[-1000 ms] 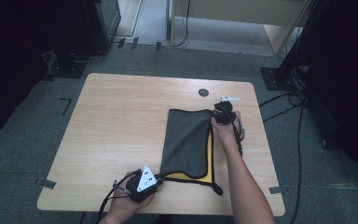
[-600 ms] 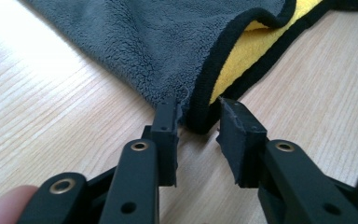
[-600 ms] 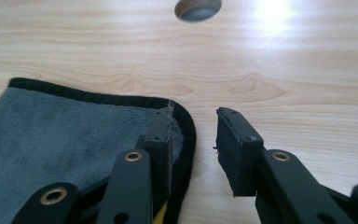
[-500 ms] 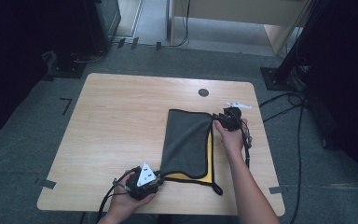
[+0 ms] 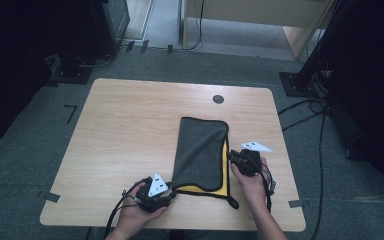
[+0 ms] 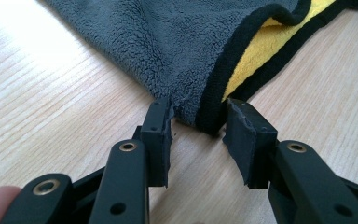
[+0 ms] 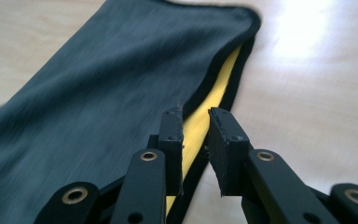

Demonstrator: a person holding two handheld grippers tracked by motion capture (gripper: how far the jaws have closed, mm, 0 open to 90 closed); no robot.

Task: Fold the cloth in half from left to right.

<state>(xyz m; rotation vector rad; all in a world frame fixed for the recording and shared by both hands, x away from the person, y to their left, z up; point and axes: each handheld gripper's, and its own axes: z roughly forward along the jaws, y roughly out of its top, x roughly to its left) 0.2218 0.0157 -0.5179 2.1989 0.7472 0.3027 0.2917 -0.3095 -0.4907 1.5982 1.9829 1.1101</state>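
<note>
Light wood table [image 5: 130, 130], rounded corners, on grey carpet floor [image 5: 40, 100]. Folded cloth [image 5: 200, 150] lies flat on table right of centre, grey face up, yellow layer showing along right edge. Small dark round disc [image 5: 218, 99] near far edge.

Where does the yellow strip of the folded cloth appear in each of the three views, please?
High view: the yellow strip runs along the cloth's right edge and near edge, right of centre on the table.
Left gripper view: upper right, under the grey layer.
Right gripper view: centre, running up from between the jaws.
Shared landmark: the black trim round the cloth.
</note>
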